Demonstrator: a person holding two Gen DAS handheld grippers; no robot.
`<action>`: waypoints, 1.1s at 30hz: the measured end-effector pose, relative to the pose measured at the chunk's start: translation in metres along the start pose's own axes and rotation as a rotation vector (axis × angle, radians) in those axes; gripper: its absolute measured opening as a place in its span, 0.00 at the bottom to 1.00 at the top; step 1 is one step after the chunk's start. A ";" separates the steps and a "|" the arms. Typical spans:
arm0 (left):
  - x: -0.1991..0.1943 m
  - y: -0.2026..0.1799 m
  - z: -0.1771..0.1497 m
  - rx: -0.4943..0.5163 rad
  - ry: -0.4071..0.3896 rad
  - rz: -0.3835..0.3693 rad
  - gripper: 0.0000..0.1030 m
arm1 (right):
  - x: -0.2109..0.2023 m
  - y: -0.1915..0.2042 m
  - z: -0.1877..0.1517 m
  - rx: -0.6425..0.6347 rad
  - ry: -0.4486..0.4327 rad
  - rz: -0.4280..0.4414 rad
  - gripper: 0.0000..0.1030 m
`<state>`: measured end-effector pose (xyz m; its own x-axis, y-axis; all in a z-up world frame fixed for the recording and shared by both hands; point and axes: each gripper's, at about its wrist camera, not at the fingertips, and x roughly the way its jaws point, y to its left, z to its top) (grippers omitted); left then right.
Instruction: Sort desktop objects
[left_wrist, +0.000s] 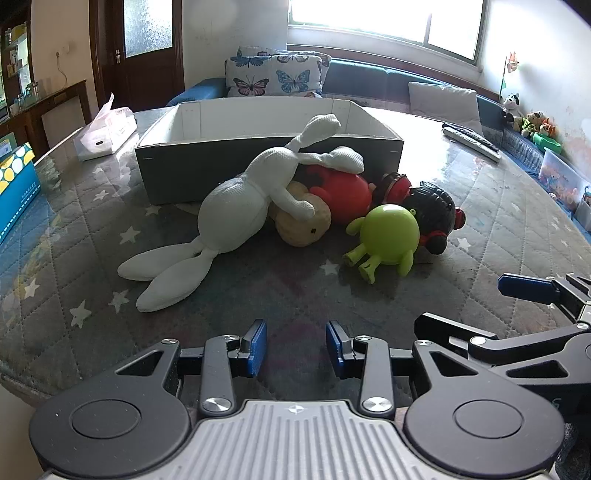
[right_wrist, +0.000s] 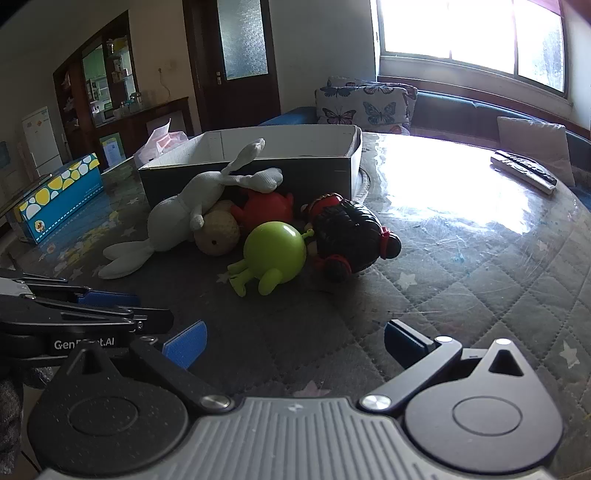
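Observation:
A pile of toys lies before an open dark box with a white inside (left_wrist: 207, 173) (right_wrist: 317, 168). A white plush rabbit (left_wrist: 236, 210) (right_wrist: 177, 218) lies over a tan plush ball (left_wrist: 306, 225) (right_wrist: 218, 232). Beside them are a red round toy (left_wrist: 347, 195) (right_wrist: 269, 208), a green round toy with legs (left_wrist: 388, 236) (right_wrist: 275, 249) and a black-and-red doll (left_wrist: 432, 210) (right_wrist: 351, 236). My left gripper (left_wrist: 296, 347) is open and empty, well short of the pile. My right gripper (right_wrist: 295, 341) is open wide and empty, also short of the toys; it shows in the left wrist view (left_wrist: 524, 288).
A quilted star-pattern cover (left_wrist: 92, 266) lies under glass on the table. A blue dotted tissue box (left_wrist: 14, 184) (right_wrist: 59, 195) and a white tissue pack (left_wrist: 107, 133) stand at the left. Remote controls (left_wrist: 472, 140) (right_wrist: 524, 170) lie at the far right.

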<state>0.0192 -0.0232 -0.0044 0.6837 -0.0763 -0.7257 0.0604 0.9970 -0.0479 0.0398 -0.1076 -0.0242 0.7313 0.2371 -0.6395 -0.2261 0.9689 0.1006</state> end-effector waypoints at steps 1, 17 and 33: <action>0.000 0.000 0.000 0.000 0.000 0.001 0.36 | 0.000 0.000 0.000 0.002 0.000 0.000 1.00; 0.005 0.002 0.004 0.005 0.018 0.012 0.36 | 0.008 -0.001 0.004 0.009 0.019 0.008 1.00; 0.012 0.005 0.010 0.004 0.032 0.008 0.36 | 0.015 -0.003 0.007 0.015 0.031 0.010 1.00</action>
<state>0.0350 -0.0196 -0.0068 0.6604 -0.0678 -0.7479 0.0578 0.9976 -0.0394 0.0558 -0.1062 -0.0286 0.7088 0.2445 -0.6617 -0.2237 0.9675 0.1180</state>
